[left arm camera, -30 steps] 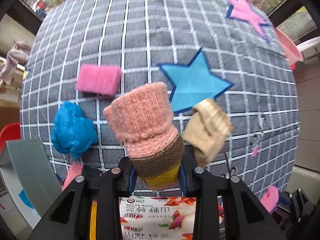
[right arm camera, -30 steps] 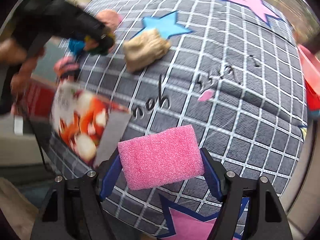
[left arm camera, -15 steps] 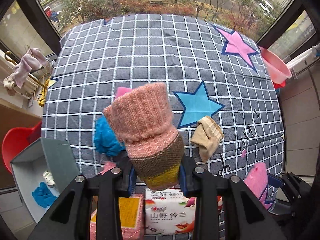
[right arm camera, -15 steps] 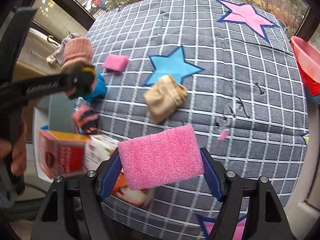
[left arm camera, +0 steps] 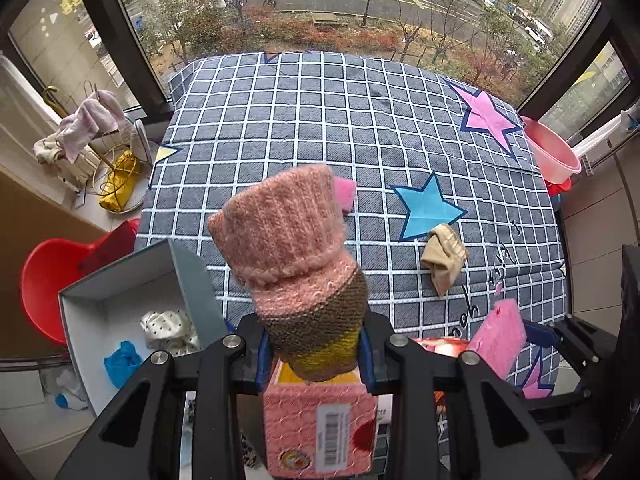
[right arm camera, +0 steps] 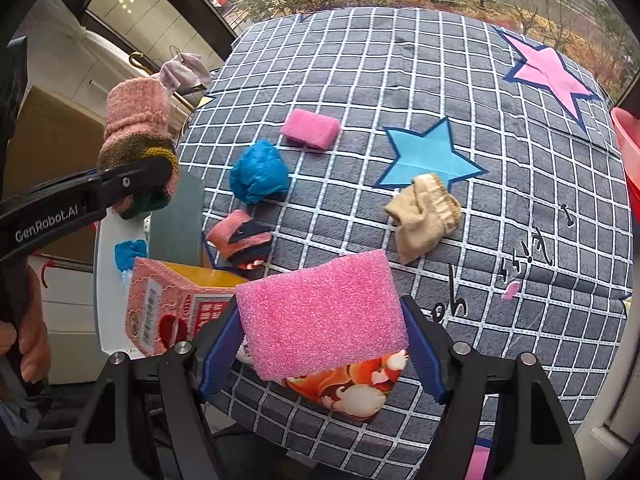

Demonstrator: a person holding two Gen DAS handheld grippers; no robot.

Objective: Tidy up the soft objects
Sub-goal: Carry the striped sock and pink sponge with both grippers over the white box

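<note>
Pink knitted sock (left arm camera: 296, 264) pinched upright in left tongs (left arm camera: 314, 354), pink sponge (right arm camera: 320, 316) gripped between right tongs (right arm camera: 320, 354)

You're seeing a pink basin (left arm camera: 554, 156) sitting just off the quilt's (left arm camera: 320, 120) far right corner, a red chair (left arm camera: 44, 276) standing by its left edge, w/ a wire rack (left arm camera: 108, 176) carrying rags beyond it, nr the window (left arm camera: 320, 4).

Matte black angular two-finger grippers (left arm camera: 314, 354) (right arm camera: 320, 344), blue pads inside the fingertips, silver round screws on top, white "GenRobot.AI" lettering along one finger.
</note>
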